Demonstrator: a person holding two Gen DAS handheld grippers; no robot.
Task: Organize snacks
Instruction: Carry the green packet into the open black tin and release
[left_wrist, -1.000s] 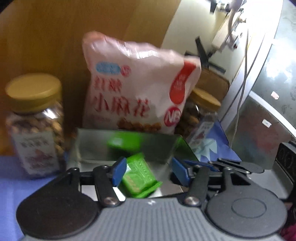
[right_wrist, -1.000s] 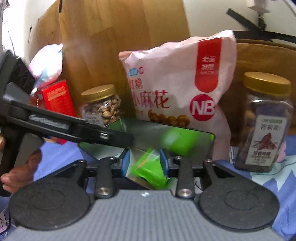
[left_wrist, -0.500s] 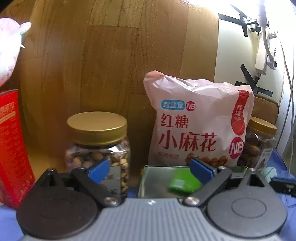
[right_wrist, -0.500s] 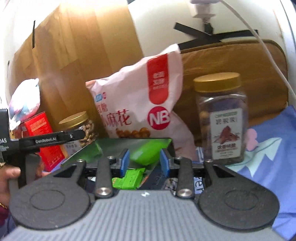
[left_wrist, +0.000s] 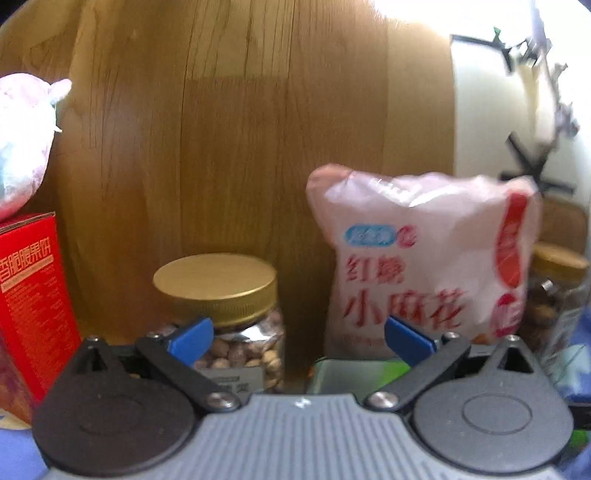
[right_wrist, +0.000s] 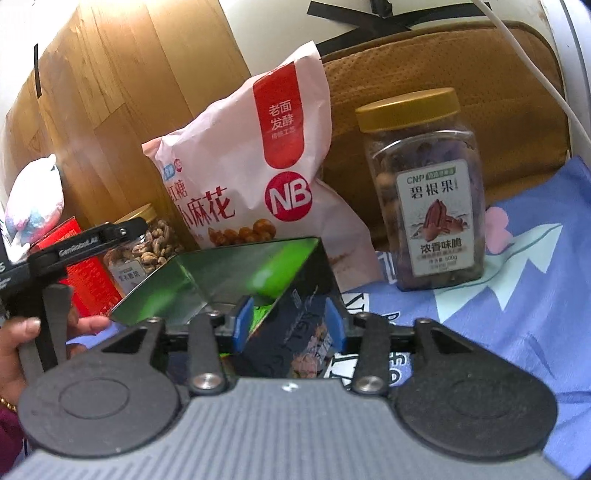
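An open metal tin (right_wrist: 184, 275) with shiny inner walls stands on the blue cloth, and a green packet (right_wrist: 260, 313) lies inside it, mostly hidden. My right gripper (right_wrist: 289, 325) hangs over the tin's near corner. Its jaws are opening, and the tin's dark printed wall stands between the blue pads without being pressed. My left gripper (left_wrist: 299, 339) is opening to its widest with nothing between its pads. It faces the gold-lidded nut jar (left_wrist: 221, 314) and the pink snack bag (left_wrist: 417, 273), with the tin's rim (left_wrist: 354, 373) just below. In the right wrist view a hand holds the left gripper (right_wrist: 129, 227) at the left.
A pecan jar (right_wrist: 424, 192) stands right of the pink bag (right_wrist: 258, 177). A red box (left_wrist: 29, 295) with a pale bag (left_wrist: 22, 140) on top is at the left. A wood panel (left_wrist: 240, 129) and a brown cushion (right_wrist: 498, 74) close off the back.
The right gripper let the green packet fall into the tin and its jaws widened. The left gripper swung away from the tin toward the nut jar and opened wide.
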